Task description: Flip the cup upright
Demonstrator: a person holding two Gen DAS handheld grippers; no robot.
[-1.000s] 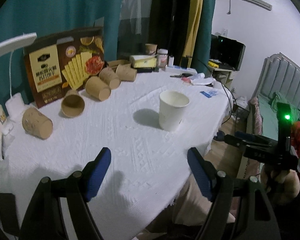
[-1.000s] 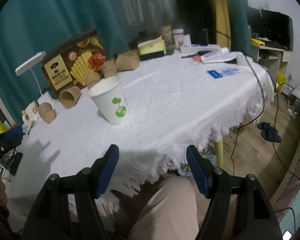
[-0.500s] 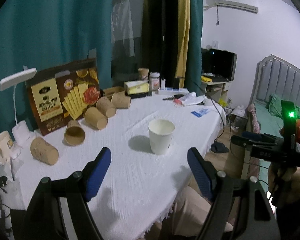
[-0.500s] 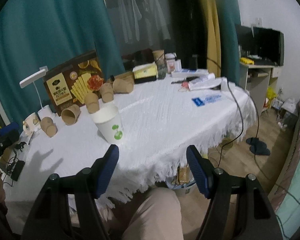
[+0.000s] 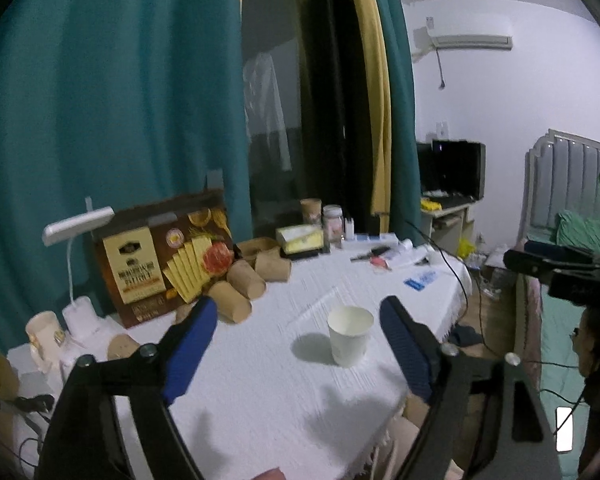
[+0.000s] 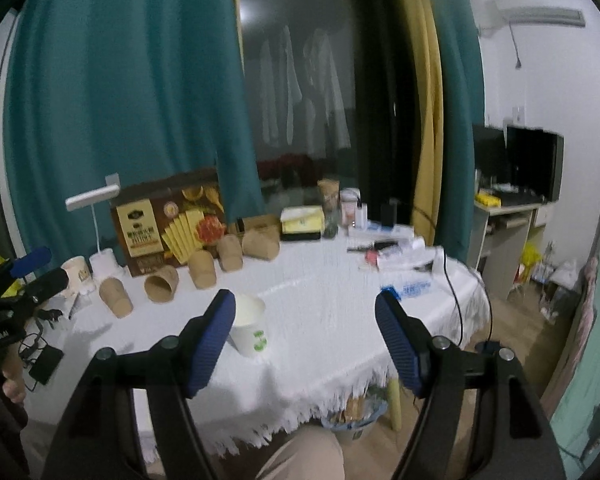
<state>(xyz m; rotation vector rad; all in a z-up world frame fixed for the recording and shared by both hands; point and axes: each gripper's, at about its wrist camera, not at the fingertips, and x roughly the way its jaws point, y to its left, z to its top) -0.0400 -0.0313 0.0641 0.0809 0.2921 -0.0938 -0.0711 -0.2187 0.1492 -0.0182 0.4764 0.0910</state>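
Note:
A white paper cup (image 5: 349, 335) stands upright, mouth up, on the white tablecloth (image 5: 260, 380). It also shows in the right wrist view (image 6: 250, 330), with a green mark on its side. My left gripper (image 5: 296, 346) is open and empty, held well back from the cup. My right gripper (image 6: 305, 338) is open and empty, back from the table edge; its left finger overlaps the cup in the image.
Several brown paper cups (image 6: 202, 268) lie on their sides near a brown cracker box (image 6: 168, 220). A white desk lamp (image 6: 96, 216), a tissue box (image 6: 302, 220) and jars stand at the back. A cable (image 6: 452, 292) hangs over the table's right edge.
Both grippers have pulled back and risen away from the table, so the cup looks smaller and farther. The cup has stayed upright in place.

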